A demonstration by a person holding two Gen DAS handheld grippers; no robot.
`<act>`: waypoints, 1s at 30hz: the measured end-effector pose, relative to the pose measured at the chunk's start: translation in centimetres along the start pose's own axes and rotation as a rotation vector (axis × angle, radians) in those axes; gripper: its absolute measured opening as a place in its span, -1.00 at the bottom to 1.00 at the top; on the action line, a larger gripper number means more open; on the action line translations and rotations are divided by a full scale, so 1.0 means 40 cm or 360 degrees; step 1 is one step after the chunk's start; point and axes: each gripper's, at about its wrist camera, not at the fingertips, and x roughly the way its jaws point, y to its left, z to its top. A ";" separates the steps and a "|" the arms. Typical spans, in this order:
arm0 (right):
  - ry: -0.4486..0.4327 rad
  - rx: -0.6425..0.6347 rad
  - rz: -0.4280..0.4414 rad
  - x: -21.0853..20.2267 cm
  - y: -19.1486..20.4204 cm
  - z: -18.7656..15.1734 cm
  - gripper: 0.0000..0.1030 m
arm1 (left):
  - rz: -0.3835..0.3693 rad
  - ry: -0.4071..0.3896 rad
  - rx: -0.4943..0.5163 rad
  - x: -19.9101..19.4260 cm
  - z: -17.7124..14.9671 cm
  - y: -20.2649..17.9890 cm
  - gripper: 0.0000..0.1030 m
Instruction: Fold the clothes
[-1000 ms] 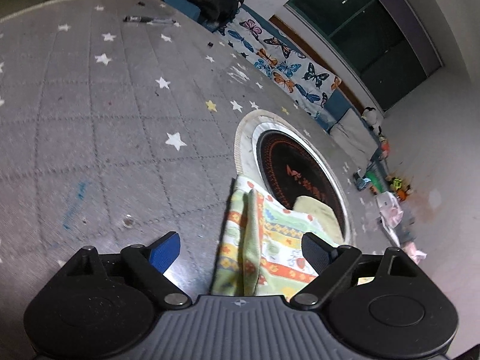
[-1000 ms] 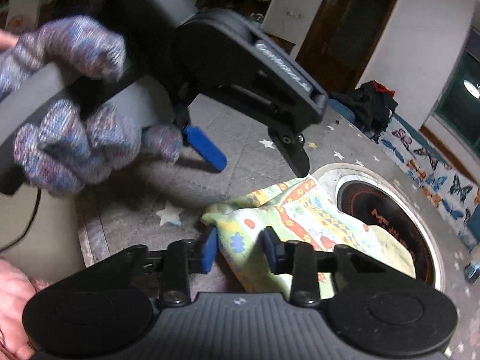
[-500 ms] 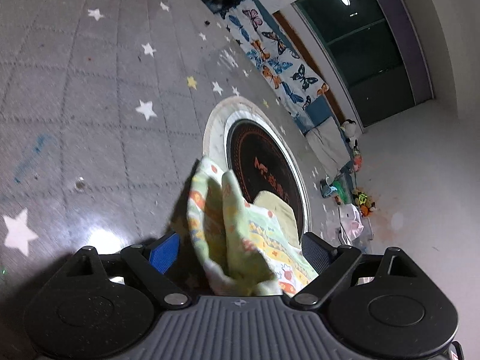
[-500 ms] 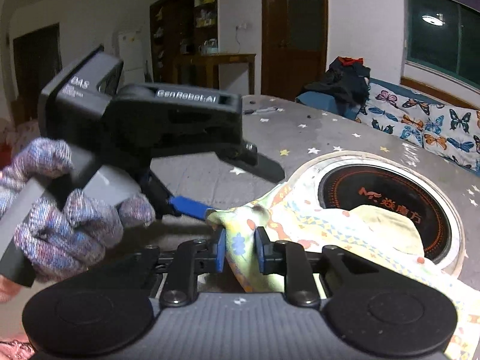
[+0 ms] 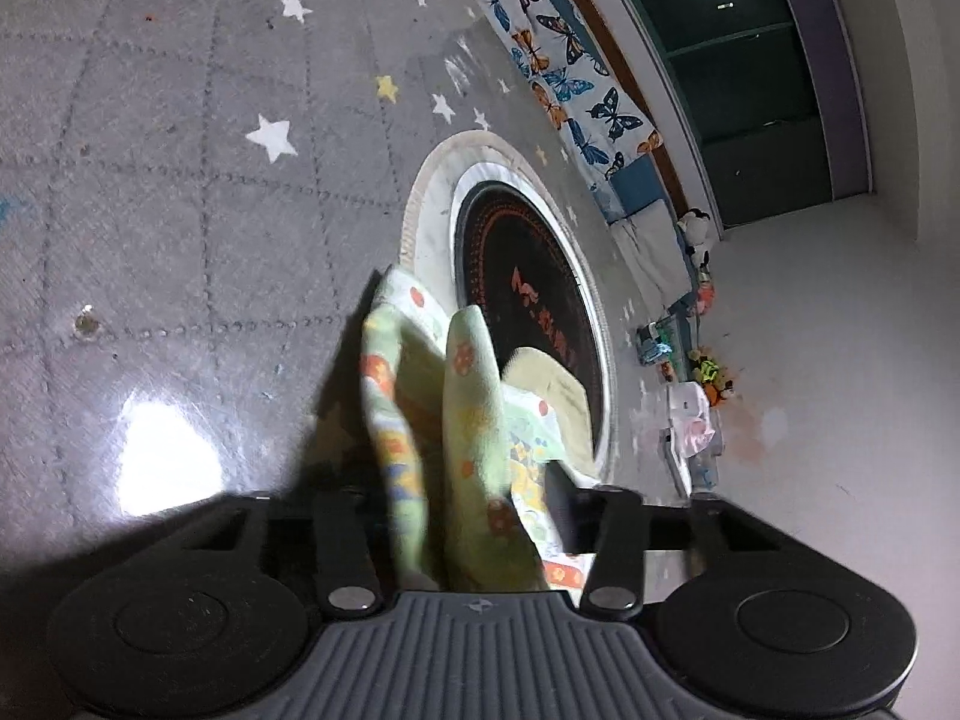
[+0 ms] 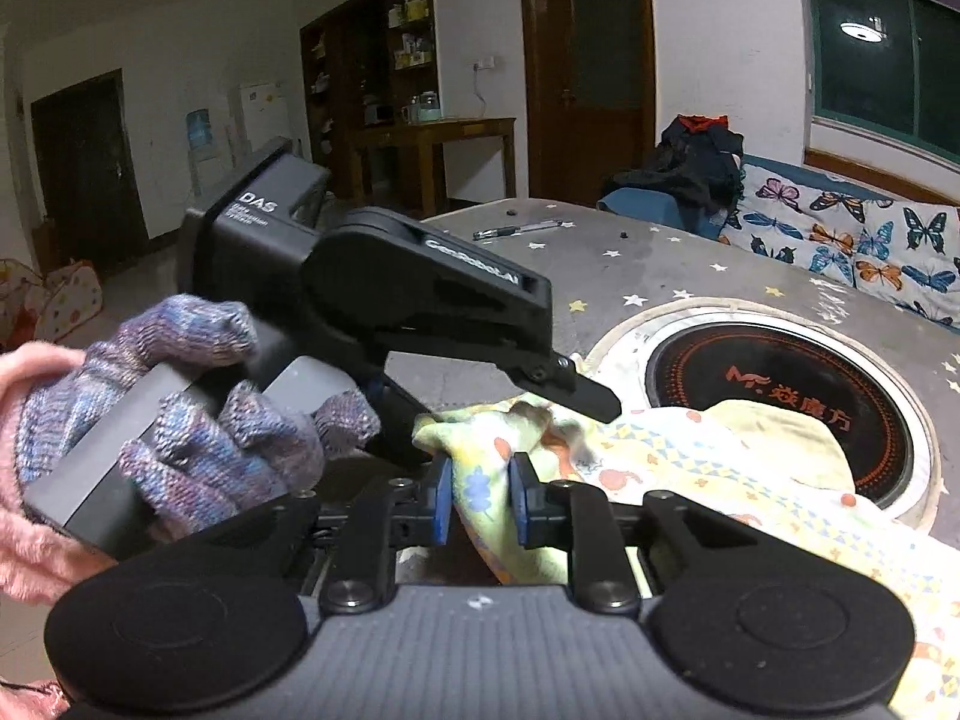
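Green patterned garment [image 5: 462, 420], lengthwise from grippers toward round hotplate [image 5: 528, 294]

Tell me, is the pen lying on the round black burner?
No, the pen lies on the grey starred tablecloth, far behind the burner.

Garment [image 6: 678, 468]: soft, thin printed cloth, matt, creased where bunched. Table cover [image 5: 180, 180]: grey quilted fabric under a glossy film that throws back a lamp glare; inset round cooktop [image 6: 780, 384] smooth, glassy black. Right gripper [image 6: 478, 507] and left gripper [image 5: 462, 516]: matt black plastic, ribbed grey housing; glove [image 6: 198, 396] coarse knitted wool.
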 end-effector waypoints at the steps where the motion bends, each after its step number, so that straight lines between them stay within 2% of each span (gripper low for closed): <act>1: 0.0006 -0.0003 0.0006 0.004 0.000 -0.002 -0.63 | 0.0007 0.0000 0.0011 0.001 0.000 0.001 -0.45; 4: 0.0009 0.0008 0.0022 0.005 -0.005 -0.008 -0.58 | 0.0029 0.0001 0.0044 0.003 0.000 0.003 -0.67; 6: 0.0008 0.0024 0.0037 0.000 -0.009 -0.011 -0.49 | 0.0050 -0.0004 0.0077 0.001 -0.001 0.002 -0.71; 11: -0.0022 0.0137 -0.0002 -0.062 -0.048 -0.027 -0.49 | 0.0061 -0.0005 0.0110 -0.003 -0.005 0.010 -0.75; 16: -0.0022 0.0279 -0.0259 -0.123 -0.151 -0.065 -0.45 | 0.0059 -0.0008 0.0129 -0.004 -0.004 0.008 -0.75; 19: 0.0008 0.0387 -0.0464 -0.150 -0.230 -0.096 -0.29 | 0.0058 0.0000 0.0145 -0.003 -0.002 0.007 -0.75; 24: 0.0035 0.0569 -0.0725 -0.177 -0.359 -0.153 -0.24 | 0.0068 0.0007 0.0163 -0.003 -0.001 0.003 -0.75; 26: 0.0026 0.0638 -0.0786 -0.182 -0.400 -0.171 -0.21 | 0.0079 0.0003 0.0184 -0.003 -0.003 -0.002 -0.75; 30: -0.0009 0.0767 -0.0813 -0.186 -0.450 -0.193 -0.06 | 0.0093 0.0006 0.0200 -0.003 -0.002 -0.007 -0.75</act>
